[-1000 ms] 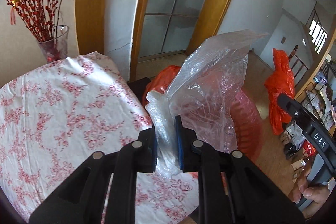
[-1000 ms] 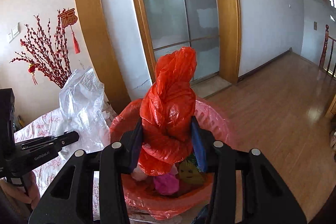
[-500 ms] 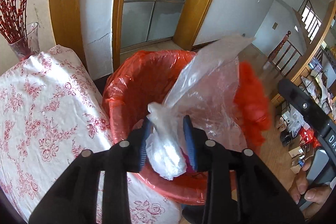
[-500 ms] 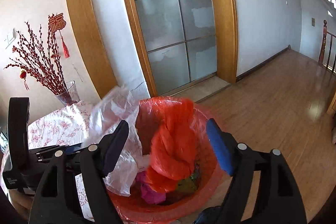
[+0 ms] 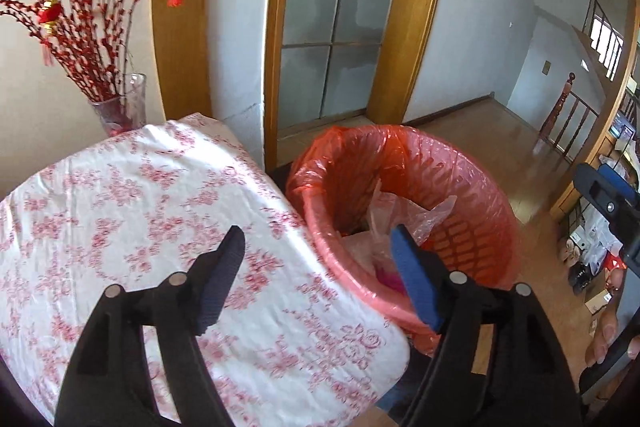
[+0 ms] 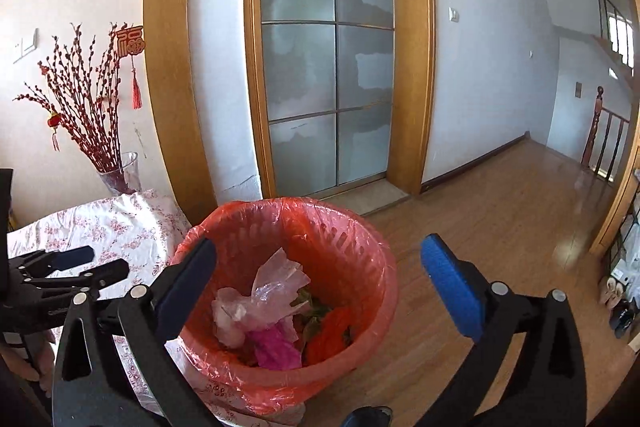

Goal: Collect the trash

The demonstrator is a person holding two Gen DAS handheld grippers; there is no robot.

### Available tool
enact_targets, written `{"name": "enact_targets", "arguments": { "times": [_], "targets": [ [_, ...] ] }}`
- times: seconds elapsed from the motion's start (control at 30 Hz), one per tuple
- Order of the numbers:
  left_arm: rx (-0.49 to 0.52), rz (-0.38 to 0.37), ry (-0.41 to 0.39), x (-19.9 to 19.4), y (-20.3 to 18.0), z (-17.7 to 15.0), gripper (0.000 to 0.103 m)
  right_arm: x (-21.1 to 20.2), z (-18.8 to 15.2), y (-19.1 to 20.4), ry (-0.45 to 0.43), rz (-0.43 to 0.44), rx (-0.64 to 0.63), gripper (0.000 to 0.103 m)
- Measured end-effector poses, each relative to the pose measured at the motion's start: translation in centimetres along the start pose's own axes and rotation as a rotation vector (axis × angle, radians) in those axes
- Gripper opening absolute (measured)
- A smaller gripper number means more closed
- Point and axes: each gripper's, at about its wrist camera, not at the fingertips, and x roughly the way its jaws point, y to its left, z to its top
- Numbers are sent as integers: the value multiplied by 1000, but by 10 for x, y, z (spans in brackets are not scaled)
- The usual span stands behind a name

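Observation:
A red-lined waste basket (image 6: 360, 239) stands on the floor beside the table; it also shows in the left wrist view (image 5: 476, 187). Inside lie a clear plastic bag (image 6: 276, 283), a crumpled red bag (image 6: 332, 335) and pink trash (image 6: 276, 347). The clear bag also shows in the left wrist view (image 5: 404, 211). My left gripper (image 5: 316, 247) is open and empty over the table edge next to the basket. My right gripper (image 6: 320, 259) is open and empty above the basket.
A table with a white and red floral cloth (image 5: 120, 207) sits left of the basket. A glass vase of red branches (image 5: 116, 107) stands at its far corner. A glass door (image 6: 324, 59) is behind, with wooden floor (image 6: 500, 207) to the right.
Both grippers opened and let go: the clear bag and the red bag dropped into the basket. The left gripper drew back toward the table.

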Motion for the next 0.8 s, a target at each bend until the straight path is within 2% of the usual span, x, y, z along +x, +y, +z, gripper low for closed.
{"name": "enact_targets", "arguments": {
  "times": [0.17, 0.23, 0.3, 0.5, 0.67, 0.8],
  "targets": [
    [-2, 136, -113, -61, 17, -23, 95, -38, -16, 32, -82, -45, -55, 101],
    [-12, 176, -157, -85, 24, -35, 98, -56, -28, 44, -151, -89, -51, 101],
    [-19, 219, -193, -105, 29, -47, 98, -75, -42, 53, -217, -92, -55, 101],
    [-20, 308, -257, -148, 38, -76, 99, -93, -58, 73, -122, 22, -54, 101],
    [-6, 390, -306, -172, 34, -94, 99, -103, -71, 78, -95, 25, -9, 101],
    [-52, 395, -320, -185, 41, -109, 99, -110, -80, 83, -71, 27, -18, 101]
  ]
}}
